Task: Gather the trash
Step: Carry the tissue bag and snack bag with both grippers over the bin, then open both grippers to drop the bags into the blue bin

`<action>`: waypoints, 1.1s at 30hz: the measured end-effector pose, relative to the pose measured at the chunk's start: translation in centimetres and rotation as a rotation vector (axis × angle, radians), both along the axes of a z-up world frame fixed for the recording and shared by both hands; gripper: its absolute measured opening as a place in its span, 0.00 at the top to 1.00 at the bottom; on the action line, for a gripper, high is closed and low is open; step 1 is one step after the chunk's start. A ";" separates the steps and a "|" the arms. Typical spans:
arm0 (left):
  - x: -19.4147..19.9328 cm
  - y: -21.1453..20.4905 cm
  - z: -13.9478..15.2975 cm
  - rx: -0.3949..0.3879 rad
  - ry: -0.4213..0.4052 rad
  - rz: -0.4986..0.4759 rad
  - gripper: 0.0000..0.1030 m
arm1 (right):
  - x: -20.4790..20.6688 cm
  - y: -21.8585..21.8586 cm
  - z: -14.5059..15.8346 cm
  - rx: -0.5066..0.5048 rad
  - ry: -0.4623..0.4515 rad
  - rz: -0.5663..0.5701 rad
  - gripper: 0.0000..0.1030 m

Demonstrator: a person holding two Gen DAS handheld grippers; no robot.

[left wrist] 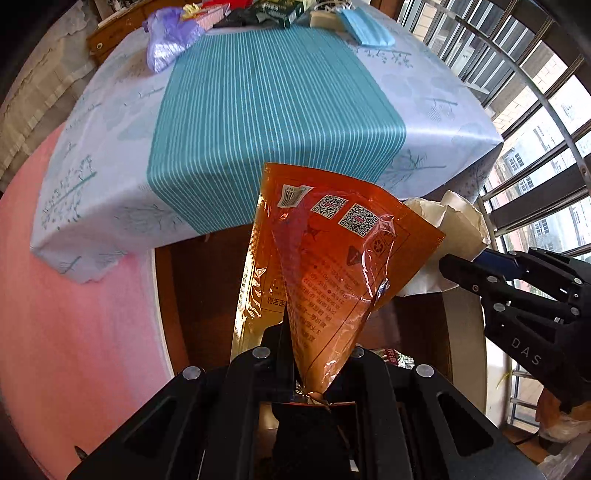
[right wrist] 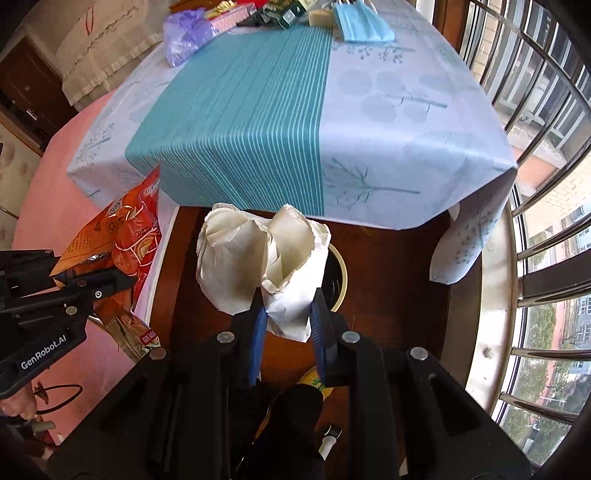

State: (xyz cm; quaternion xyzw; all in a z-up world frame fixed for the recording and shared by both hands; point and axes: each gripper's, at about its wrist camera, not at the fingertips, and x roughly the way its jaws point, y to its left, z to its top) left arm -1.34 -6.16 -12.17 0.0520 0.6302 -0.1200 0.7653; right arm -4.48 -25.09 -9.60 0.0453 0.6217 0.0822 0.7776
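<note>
In the left wrist view my left gripper is shut on the narrow end of an orange snack wrapper with QR codes, which fans out above the fingers. In the right wrist view my right gripper is shut on a crumpled white paper bag, its blue pads pressing both sides. Both grippers point steeply down, just off the table's near edge. Each shows in the other's view: the right gripper with the white paper, the left gripper with the orange wrapper.
The table has a pale tablecloth with a teal striped band. Its far end holds a purple plastic bag, a blue face mask and several packets. A round cream-rimmed container stands on the dark wood below. Window bars run along the right.
</note>
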 end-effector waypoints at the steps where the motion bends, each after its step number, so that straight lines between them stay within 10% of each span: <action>1: 0.0 0.0 -1.5 -0.005 0.012 0.003 0.91 | 0.0 0.2 -1.5 -0.004 0.013 -0.008 0.82; 20: 2.9 -2.2 -30.1 -0.033 0.169 0.013 0.90 | 0.6 0.4 -30.9 -0.104 0.140 -0.219 0.81; 27: 2.7 -4.1 -32.9 -0.037 0.141 -0.013 0.78 | 0.6 -0.4 -35.3 -0.121 0.155 -0.259 0.81; 33: 2.6 -3.6 -32.9 -0.015 0.100 -0.019 0.47 | 0.7 -1.2 -35.3 -0.121 0.143 -0.254 0.79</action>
